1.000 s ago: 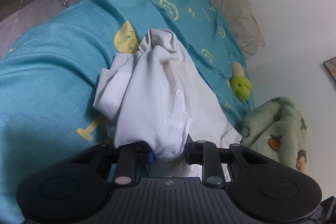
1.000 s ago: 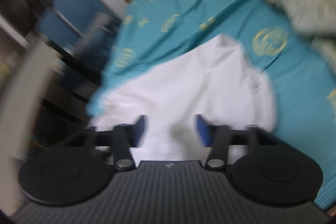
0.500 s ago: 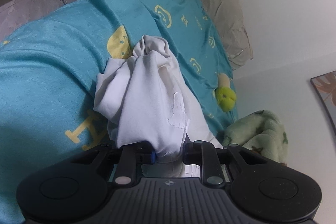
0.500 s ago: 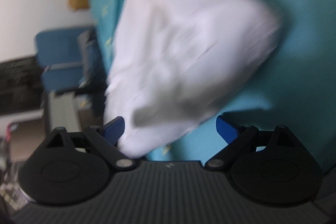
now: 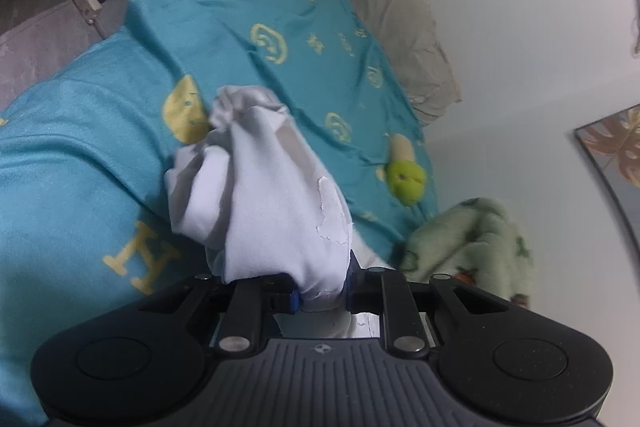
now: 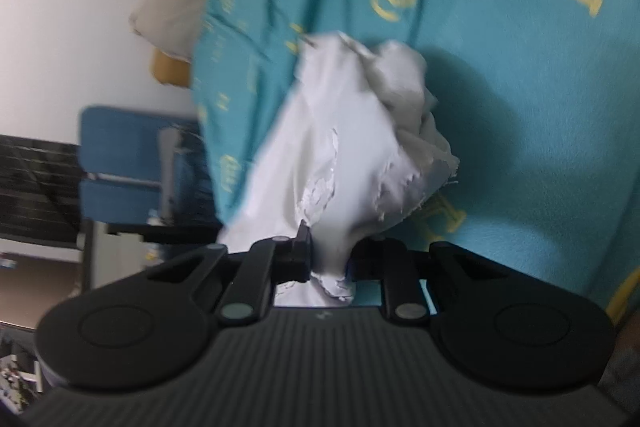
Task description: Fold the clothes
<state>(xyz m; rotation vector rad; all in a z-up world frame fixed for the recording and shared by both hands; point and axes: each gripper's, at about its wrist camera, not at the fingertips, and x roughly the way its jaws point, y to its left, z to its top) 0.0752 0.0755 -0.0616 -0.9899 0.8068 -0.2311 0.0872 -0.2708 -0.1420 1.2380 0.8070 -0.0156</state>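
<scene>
The left gripper (image 5: 320, 297) points along the bed, its jaws pinched on a bunched edge of the white garment (image 5: 272, 195), which hangs crumpled above the teal bedsheet (image 5: 80, 163). The right gripper (image 6: 330, 263) is rolled sideways, its jaws likewise clamped on the white garment (image 6: 344, 147), soft thin fabric with a cracked, peeling print. The sheet bears yellow motifs. A fleecy green blanket (image 5: 472, 243), a green plush toy (image 5: 406, 179) and a beige pillow (image 5: 400, 27) lie beyond.

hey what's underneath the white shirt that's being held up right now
Under the bunched white shirt lies the teal bedspread with yellow print. A yellow letter peeks from beneath it; whatever the cloth covers directly can't be seen.
</scene>
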